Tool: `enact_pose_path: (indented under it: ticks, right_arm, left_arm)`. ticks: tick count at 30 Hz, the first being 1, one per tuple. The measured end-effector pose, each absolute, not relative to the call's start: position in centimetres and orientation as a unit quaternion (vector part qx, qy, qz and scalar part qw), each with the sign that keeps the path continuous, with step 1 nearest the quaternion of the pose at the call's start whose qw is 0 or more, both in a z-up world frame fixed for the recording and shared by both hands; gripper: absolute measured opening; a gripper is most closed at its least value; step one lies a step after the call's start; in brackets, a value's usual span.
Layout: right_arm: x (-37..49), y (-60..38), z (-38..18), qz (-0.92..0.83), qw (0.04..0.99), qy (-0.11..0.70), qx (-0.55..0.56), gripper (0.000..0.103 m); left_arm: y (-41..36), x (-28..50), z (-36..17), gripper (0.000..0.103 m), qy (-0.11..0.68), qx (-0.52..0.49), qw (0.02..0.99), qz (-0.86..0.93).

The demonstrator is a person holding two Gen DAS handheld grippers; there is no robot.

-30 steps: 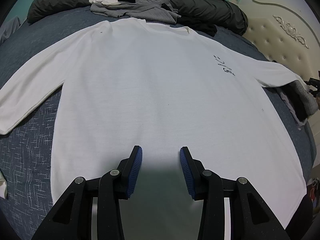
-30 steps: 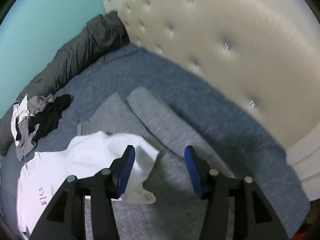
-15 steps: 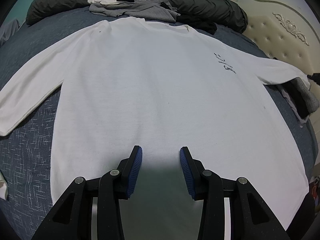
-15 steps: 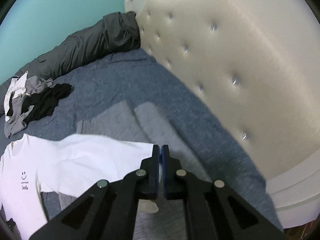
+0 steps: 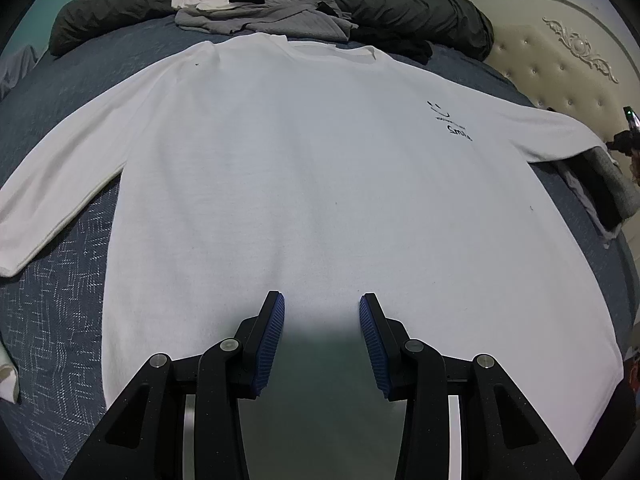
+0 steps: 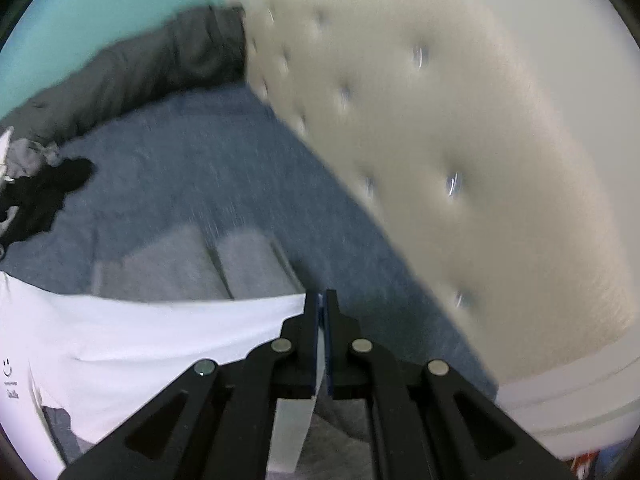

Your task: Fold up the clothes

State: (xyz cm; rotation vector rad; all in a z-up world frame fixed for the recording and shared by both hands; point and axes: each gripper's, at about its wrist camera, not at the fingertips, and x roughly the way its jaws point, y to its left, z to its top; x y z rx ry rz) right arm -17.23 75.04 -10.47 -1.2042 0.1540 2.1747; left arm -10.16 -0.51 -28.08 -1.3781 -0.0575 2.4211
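- We hold our left claw [image 5: 322,314] angled downward, its blue pads apart with nothing between them.
- Our right claw [image 6: 322,300] also points downward, its jaws closed on thin white cloth.

A matt white knit cloth is seen in the shirt [image 5: 304,184], laid on a bed [image 5: 60,320] covered in rough, flecked blue weave. At two o'clock, a padded, button-tufted headboard [image 6: 460,128] with a soft cream finish is shown.

One white shirt [image 5: 304,184], two hand-held grippers [image 5: 322,336].
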Motion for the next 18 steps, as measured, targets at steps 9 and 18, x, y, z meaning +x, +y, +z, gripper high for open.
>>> enact_pose_path:
  ticks: [9,18]
  right_arm:
    - [-11.9,74.8,-8.7,0.866,0.272,0.162,-0.387,0.03]
    - [-10.7,71.0,-11.0,0.836,0.278,0.082,-0.467,0.02]
  left_arm:
    - [-0.5,-9.9,-27.9,0.043,-0.029,-0.484,0.182,0.856]
    - [-0.7,-8.8,-27.0,0.043,-0.031,-0.475,0.191,0.859]
